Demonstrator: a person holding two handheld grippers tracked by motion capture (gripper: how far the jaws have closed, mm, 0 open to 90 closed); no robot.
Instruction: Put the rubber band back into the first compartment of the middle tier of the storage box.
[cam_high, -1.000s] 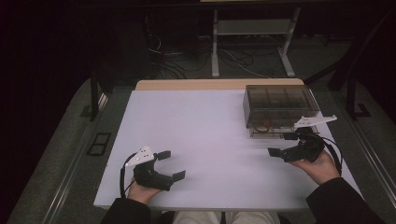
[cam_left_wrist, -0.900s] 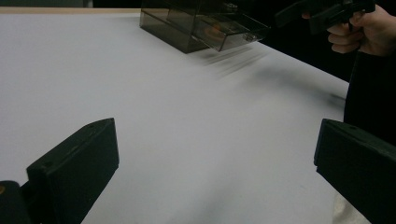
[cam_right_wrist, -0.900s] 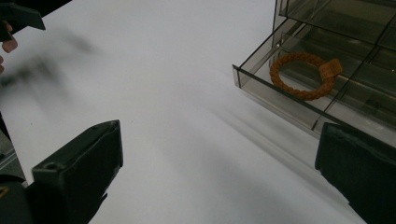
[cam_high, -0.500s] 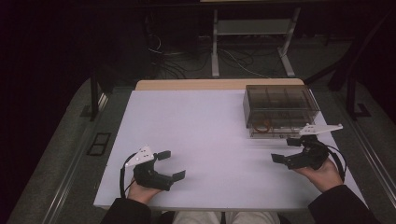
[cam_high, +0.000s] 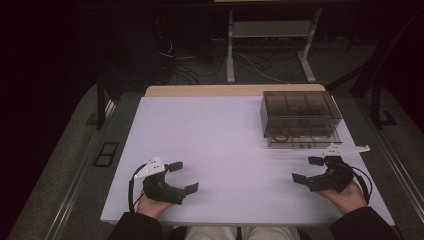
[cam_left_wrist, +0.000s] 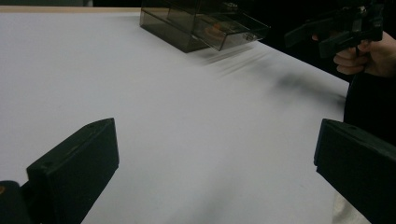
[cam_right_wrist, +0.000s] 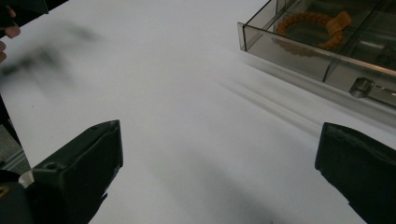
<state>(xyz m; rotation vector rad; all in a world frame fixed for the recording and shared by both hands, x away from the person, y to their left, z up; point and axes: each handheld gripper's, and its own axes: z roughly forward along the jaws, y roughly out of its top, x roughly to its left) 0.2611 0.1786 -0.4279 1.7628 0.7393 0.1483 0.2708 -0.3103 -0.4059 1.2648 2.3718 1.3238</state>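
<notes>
— Where's the work at?
— Drawer (cam_high: 303, 136) of the smoky box (cam_high: 300, 112) stands pulled out, orange bracelet (cam_right_wrist: 312, 24) inside. Right tool (cam_high: 315, 169) sits near it, jaws wide, empty; left tool (cam_high: 180, 176) likewise, idle.
— Next?
— Probably reaching in for the bracelet.

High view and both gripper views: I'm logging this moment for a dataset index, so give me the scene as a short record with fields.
surface: white table
container: smoky clear drawer box, far right, bottom drawer pulled out
contents: orange bracelet in the open drawer
left gripper: open, holds nothing, near left edge
right gripper: open, holds nothing, in front of the box, apart from it
</notes>
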